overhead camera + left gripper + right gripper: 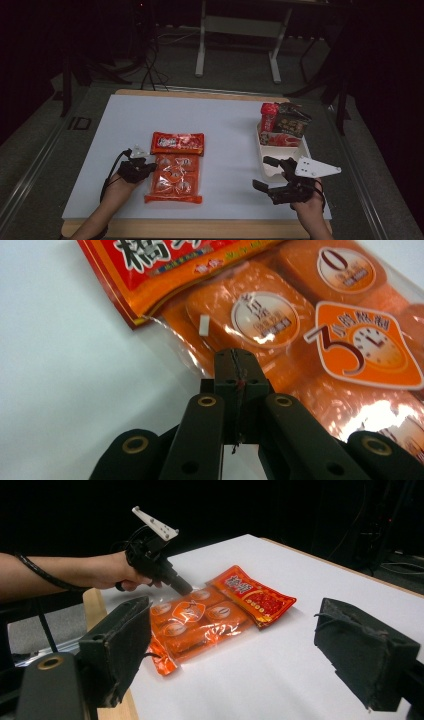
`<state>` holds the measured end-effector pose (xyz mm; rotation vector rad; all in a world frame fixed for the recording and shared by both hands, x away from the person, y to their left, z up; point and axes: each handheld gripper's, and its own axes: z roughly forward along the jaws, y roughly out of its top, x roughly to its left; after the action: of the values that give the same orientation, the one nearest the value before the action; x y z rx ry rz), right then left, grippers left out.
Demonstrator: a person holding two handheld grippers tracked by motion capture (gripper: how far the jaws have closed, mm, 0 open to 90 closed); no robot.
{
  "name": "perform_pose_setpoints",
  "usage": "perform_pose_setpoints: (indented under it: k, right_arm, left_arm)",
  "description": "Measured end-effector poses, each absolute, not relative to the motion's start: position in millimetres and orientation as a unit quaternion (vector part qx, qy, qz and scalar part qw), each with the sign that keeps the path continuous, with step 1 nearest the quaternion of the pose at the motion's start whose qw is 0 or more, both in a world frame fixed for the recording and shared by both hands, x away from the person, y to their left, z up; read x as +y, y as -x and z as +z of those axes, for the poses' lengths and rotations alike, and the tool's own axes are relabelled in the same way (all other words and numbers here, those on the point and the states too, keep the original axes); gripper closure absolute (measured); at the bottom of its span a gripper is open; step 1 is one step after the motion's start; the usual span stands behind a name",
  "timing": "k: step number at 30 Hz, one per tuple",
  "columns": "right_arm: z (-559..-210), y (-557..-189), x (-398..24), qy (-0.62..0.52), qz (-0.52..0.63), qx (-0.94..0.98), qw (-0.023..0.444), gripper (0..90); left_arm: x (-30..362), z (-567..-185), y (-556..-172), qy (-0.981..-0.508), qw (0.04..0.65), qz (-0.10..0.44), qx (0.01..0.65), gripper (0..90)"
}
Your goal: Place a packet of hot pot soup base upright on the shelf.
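On the white table, seen from the high view, the left gripper sits at the left edge of an orange snack bag, its jaws pressed together with their tips at the bag's clear plastic edge. That bag lies flat in the near-left part of the table, its long axis running near to far, the red printed header at the far end and the crimped orange seam at the near end. At the near right, the right gripper rests with its jaws spread wide and nothing between them. Just beyond it a white tray holds a red packet and a dark packet, both standing up at the tray's far end, while the near part of the tray is bare.

Looking along the left gripper, the two black jaws meet flush, closed at the transparent margin of the snack bag; whether they pinch the film cannot be told. Round orange cakes with white labels show through the plastic, and the red header runs off to the upper left.

From the right gripper view, its own black pads stand far apart over the white table, touching nothing. Beyond them the snack bag lies flat, its red end pointing away toward the far right, and the left gripper comes down at its far edge, held in a hand.
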<state>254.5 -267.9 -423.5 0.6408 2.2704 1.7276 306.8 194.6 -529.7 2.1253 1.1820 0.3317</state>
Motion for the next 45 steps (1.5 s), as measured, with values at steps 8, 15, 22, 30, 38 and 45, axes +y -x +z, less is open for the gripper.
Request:
perform_pose_setpoints:
  k: [8, 15, 22, 30, 38, 45]
  right_arm:
    - [-424.5, -255.7, -266.8, -0.22, 0.586, 0.773, 0.106, 15.0]
    - [-424.5, -255.5, -266.9, -0.219, 0.586, 0.773, 0.105, 15.0]
    - [-424.7, -255.3, -269.1, -0.221, 0.586, 0.772, 0.105, 15.1]
    - [-425.1, -254.7, -269.6, -0.222, 0.587, 0.772, 0.104, 15.0]
    - [-425.4, -254.4, -269.6, -0.221, 0.587, 0.772, 0.104, 15.1]
    - [-424.2, -254.2, -269.2, -0.219, 0.589, 0.771, 0.105, 16.2]
  left_arm:
    - [183.9, -527.5, -309.6, -0.823, 0.327, 0.13, 0.445, 90.0]
    - [160.9, -526.1, -313.1, -0.836, 0.329, 0.121, 0.423, 90.0]
    - [129.8, -524.0, -315.3, -0.852, 0.326, 0.113, 0.393, 90.0]
    - [115.4, -523.1, -317.4, -0.858, 0.332, 0.105, 0.377, 90.0]
    - [130.5, -523.3, -303.7, -0.861, 0.331, 0.089, 0.375, 90.0]
    - [141.0, -523.5, -284.7, -0.864, 0.334, 0.063, 0.372, 90.0]
